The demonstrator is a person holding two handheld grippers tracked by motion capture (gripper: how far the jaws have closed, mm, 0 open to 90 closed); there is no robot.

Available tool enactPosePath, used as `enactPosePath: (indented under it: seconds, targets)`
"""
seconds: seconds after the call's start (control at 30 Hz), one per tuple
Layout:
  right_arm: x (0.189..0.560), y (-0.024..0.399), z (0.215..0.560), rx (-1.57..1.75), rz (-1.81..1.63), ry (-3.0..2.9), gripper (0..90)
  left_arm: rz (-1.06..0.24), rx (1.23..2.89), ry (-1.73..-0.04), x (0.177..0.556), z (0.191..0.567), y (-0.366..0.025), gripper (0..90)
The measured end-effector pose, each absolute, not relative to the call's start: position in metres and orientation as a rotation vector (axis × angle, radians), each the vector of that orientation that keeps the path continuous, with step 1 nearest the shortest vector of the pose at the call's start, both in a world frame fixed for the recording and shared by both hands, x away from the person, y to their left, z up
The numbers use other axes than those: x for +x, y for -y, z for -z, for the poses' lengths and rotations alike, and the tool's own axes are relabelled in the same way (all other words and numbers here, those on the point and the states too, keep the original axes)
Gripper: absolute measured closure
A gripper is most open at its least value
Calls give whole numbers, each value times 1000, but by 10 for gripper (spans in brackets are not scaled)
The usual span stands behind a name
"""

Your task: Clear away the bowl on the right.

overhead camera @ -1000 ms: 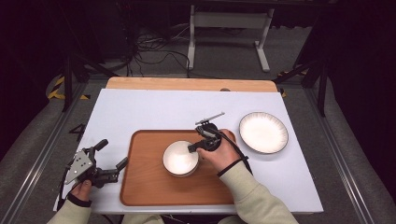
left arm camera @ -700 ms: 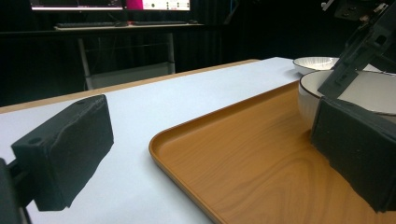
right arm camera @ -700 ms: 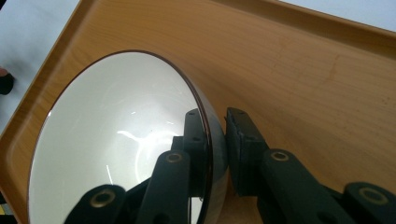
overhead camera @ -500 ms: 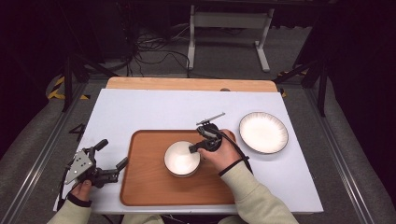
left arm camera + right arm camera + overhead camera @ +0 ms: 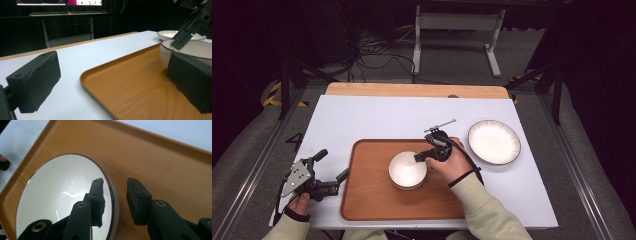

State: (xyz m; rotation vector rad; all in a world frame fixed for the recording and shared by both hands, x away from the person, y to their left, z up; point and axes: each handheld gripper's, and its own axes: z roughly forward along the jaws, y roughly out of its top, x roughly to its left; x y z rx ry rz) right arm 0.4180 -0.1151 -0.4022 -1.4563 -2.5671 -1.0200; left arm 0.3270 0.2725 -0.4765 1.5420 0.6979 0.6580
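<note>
White porcelain, the bowl (image 5: 407,170) sits on the wooden tray (image 5: 362,200), and my right gripper (image 5: 115,197) has just been opening, its jaws now straddling the rim without pressing, so I judge the bowl released there.

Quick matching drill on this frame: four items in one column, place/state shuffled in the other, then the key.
Items
1. bowl
2. plate
3. left gripper
4. right gripper

Places/states
A. on the white table top, right of the tray
B. jaws astride the bowl's rim, just opened, pads off it
C. standing on the wooden tray
D. jaws wide apart at the tray's left edge, nothing between them

Pairs: 1-C, 2-A, 3-D, 4-B
</note>
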Motion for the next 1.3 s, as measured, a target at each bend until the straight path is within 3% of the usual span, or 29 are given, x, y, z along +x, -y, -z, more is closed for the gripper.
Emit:
enactPosePath:
  seconds: [1.3]
  targets:
    - [383, 171, 367, -1014, 2010, 2659, 400, -657, 1541, -697, 327, 477, -273, 2]
